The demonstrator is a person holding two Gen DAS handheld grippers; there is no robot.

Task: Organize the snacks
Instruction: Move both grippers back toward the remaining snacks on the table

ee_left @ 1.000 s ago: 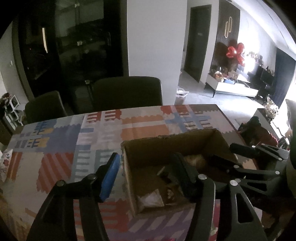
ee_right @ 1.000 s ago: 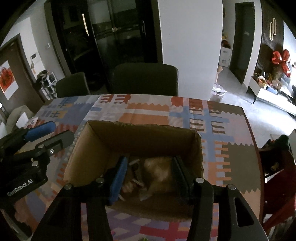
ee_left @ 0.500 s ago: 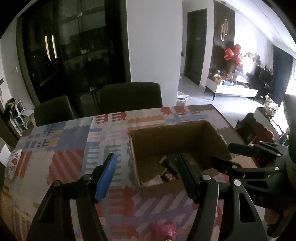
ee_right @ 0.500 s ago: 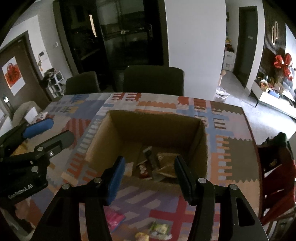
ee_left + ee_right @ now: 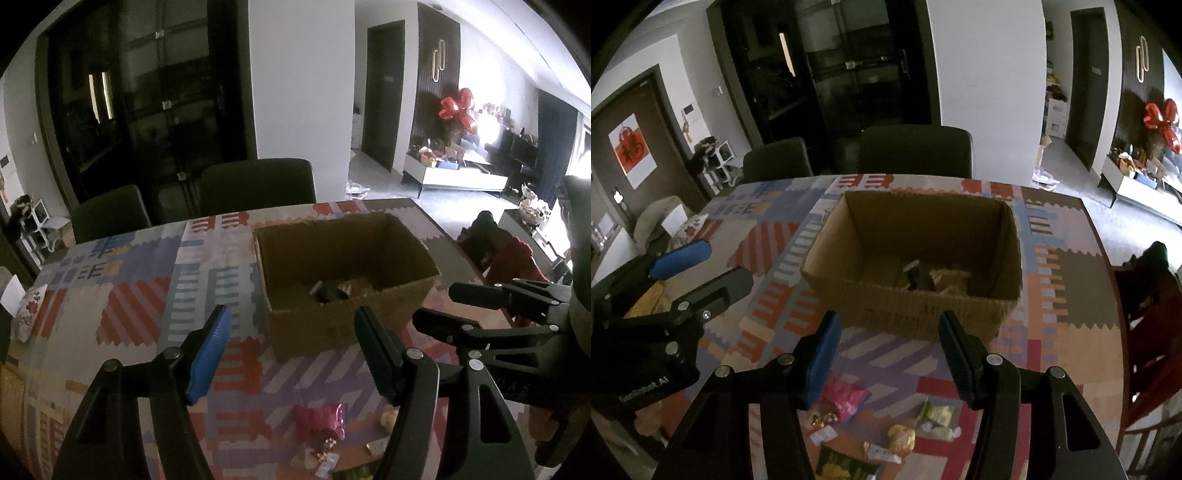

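Observation:
An open cardboard box (image 5: 314, 332) (image 5: 827, 236) stands on the patchwork tablecloth (image 5: 129, 314) and holds a few snack packets (image 5: 343, 290) (image 5: 934, 277). Loose snacks lie on the near side of the box: a pink packet (image 5: 321, 417) (image 5: 846, 398), a pale green packet (image 5: 938, 413), a yellow one (image 5: 901, 435) and a dark green bag (image 5: 846, 465). My left gripper (image 5: 291, 312) (image 5: 727, 261) hangs open and empty before the box's left front corner. To its right, my right gripper (image 5: 888, 315) (image 5: 434, 303) is open and empty too, above the loose snacks.
Two dark chairs (image 5: 916, 151) (image 5: 775, 158) stand at the table's far side. The table's right edge (image 5: 1108, 266) drops off beside a chair draped in red cloth (image 5: 1156, 314). A patterned cushion (image 5: 27, 314) lies off the left edge.
Both grippers have drawn back from inside the box toward the near side of the table. The box now looks smaller and farther, and the loose snacks have come into view below.

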